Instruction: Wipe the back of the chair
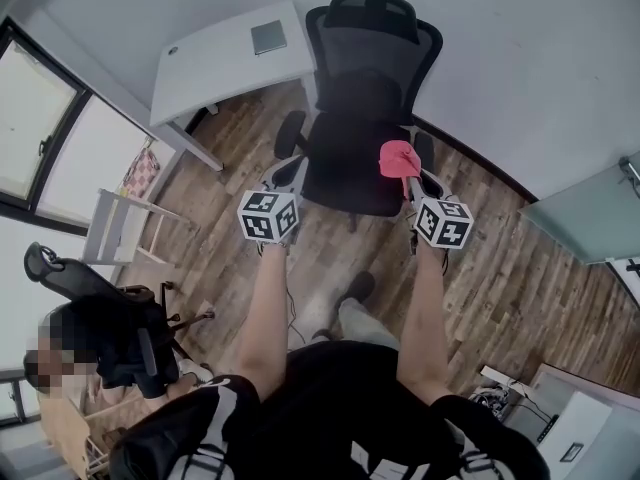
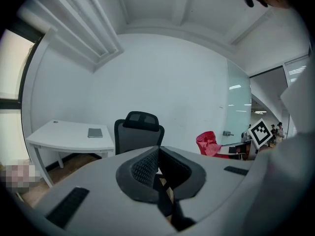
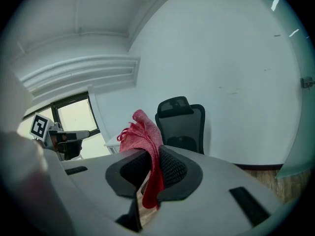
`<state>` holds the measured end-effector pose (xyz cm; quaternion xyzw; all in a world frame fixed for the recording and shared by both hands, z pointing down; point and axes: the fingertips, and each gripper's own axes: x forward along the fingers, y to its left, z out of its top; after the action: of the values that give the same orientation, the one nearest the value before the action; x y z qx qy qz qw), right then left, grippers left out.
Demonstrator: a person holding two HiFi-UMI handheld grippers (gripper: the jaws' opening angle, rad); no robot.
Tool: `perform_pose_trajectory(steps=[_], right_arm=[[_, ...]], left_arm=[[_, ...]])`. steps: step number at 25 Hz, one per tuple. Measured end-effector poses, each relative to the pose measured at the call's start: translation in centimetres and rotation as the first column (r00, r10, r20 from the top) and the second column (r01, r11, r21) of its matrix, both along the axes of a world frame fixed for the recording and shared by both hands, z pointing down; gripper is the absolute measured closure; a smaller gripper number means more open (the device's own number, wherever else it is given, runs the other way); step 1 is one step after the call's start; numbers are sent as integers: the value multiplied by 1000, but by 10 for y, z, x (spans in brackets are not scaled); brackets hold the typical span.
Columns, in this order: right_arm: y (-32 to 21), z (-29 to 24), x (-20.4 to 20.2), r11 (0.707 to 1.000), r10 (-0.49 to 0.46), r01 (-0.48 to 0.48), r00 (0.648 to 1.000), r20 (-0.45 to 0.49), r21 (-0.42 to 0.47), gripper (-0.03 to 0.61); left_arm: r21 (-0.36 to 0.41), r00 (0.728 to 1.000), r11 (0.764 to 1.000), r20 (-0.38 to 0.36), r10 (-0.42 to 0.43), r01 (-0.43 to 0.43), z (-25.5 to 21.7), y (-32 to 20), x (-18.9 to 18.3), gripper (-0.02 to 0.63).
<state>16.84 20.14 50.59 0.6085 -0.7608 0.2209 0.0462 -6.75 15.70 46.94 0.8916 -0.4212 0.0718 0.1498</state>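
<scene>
A black mesh office chair (image 1: 362, 98) with a headrest stands against the white wall, its front facing me; it also shows as the chair (image 2: 139, 135) in the left gripper view and the chair (image 3: 183, 124) in the right gripper view. My right gripper (image 1: 408, 180) is shut on a red cloth (image 1: 397, 157), held over the chair's right armrest; the cloth (image 3: 146, 151) hangs pinched between the pads. My left gripper (image 1: 283, 176) hovers by the chair's left armrest, shut with nothing in it. In the left gripper view the red cloth (image 2: 209, 144) shows off to the right.
A white desk (image 1: 230, 58) with a grey notebook (image 1: 268, 37) stands left of the chair. Another black chair (image 1: 105, 328) and a white folding rack (image 1: 118, 230) stand at the left by the window. A glass partition (image 1: 585, 218) is at the right. The floor is wood.
</scene>
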Motion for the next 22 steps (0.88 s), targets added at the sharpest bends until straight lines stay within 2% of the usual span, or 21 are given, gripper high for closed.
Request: perform_pose_trajectory(steps=[11,22], right_arm=[[-68,-46,16,997,-12,11,1000,7,83,512],[-105,-39,39,998,29,-31,999,22,60,512]], left_arm=[[70,1000,998,-2,9,-8,-43,-59,27,589],[83,999,995,-1,54,-54,-46,-92,62,589]])
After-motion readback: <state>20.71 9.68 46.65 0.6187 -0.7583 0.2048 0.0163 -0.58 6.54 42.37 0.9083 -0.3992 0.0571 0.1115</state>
